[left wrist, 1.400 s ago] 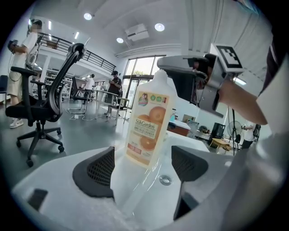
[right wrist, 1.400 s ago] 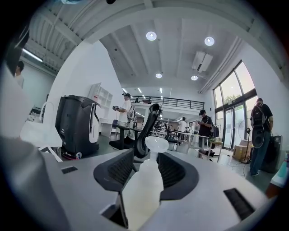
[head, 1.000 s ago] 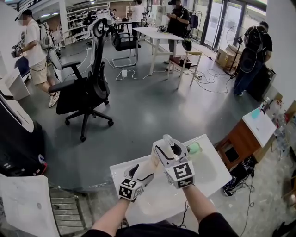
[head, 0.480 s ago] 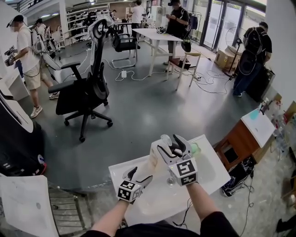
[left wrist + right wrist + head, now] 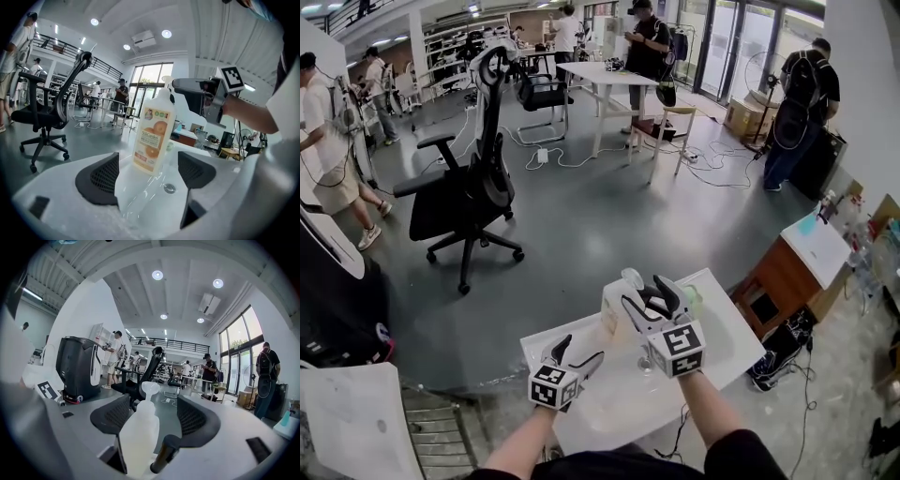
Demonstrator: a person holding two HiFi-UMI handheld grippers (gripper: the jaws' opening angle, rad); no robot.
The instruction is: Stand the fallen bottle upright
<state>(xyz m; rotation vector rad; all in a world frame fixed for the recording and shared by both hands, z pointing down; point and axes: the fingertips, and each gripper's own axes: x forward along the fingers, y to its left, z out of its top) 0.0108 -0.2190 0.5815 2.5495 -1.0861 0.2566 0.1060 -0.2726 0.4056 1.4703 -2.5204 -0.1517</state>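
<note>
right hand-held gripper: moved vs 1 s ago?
Yes, slightly. Against the white table, the right hand-held gripper has shifted a little to the right. Its jaws have just been opening, and the upright bottle stands between them, not pressed.

My right gripper [image 5: 647, 292] – jaws just opened wide; bottle [image 5: 616, 309] stands upright between them, pads off it. I've drawn gripper slightly right in head view, more of bottle showing. Background – person [image 5: 323, 131] at left walked further toward frame edge.
</note>
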